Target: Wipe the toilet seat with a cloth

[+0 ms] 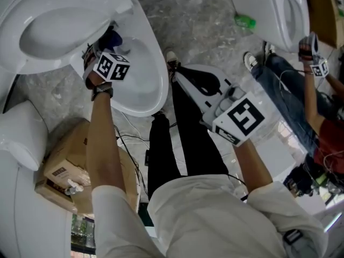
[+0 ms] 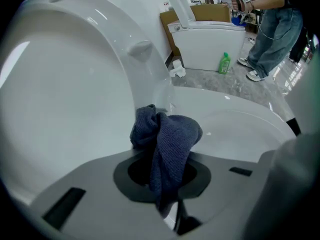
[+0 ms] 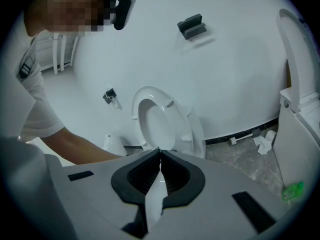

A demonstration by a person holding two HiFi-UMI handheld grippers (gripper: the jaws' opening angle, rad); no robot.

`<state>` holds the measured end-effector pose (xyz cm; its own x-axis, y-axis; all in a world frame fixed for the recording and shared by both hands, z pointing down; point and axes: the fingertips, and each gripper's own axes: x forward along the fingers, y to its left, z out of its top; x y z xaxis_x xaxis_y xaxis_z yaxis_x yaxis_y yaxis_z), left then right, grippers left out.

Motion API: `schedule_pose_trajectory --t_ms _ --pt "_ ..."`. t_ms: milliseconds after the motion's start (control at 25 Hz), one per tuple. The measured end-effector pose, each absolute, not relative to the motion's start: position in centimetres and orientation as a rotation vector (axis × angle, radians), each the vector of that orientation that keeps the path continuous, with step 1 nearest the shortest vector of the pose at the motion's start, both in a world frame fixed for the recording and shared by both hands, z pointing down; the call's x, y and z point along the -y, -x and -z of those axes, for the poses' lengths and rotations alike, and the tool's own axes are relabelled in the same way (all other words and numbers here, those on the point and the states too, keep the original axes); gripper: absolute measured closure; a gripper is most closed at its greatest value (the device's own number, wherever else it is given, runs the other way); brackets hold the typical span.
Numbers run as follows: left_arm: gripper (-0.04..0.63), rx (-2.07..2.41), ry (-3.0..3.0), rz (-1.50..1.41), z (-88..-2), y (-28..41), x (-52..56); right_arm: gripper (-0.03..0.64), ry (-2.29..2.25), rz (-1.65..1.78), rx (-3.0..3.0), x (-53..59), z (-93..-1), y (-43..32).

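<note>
A white toilet stands at the upper left of the head view, its seat and lid [image 1: 32, 52] raised above the bowl rim [image 1: 156, 85]. My left gripper [image 1: 103, 51] reaches down into the gap between them, shut on a dark blue cloth [image 1: 111, 37]. In the left gripper view the cloth [image 2: 167, 139] bunches out of the jaws, close to the raised seat's underside [image 2: 65, 109] and the bowl rim [image 2: 235, 119]. My right gripper [image 1: 183, 73] hovers right of the bowl, shut with nothing in it. In its own view the gripper [image 3: 160, 153] points toward the raised seat [image 3: 150, 124].
A cardboard box [image 1: 64, 165] and cables lie on the floor left of my legs. Another white fixture [image 1: 21, 144] stands at the far left. A second toilet [image 1: 279, 9], a green bottle [image 1: 244, 20] and another person [image 1: 317, 106] are at the right.
</note>
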<state>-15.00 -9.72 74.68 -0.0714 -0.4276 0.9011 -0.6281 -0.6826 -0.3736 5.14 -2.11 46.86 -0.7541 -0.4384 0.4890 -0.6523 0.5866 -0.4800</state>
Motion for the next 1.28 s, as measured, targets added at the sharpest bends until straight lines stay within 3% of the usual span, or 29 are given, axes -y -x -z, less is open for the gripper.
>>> schedule_pose_trajectory --t_ms 680,1280 --pt "0.554 1.305 -1.859 -1.803 -74.0 23.7 7.8 0.588 -0.833 -0.914 2.512 1.0 -46.9 -2.0" --pt "0.555 1.622 -1.789 -1.662 -67.1 28.6 7.0 0.588 -0.829 -0.870 2.551 0.2 -43.6 0.7"
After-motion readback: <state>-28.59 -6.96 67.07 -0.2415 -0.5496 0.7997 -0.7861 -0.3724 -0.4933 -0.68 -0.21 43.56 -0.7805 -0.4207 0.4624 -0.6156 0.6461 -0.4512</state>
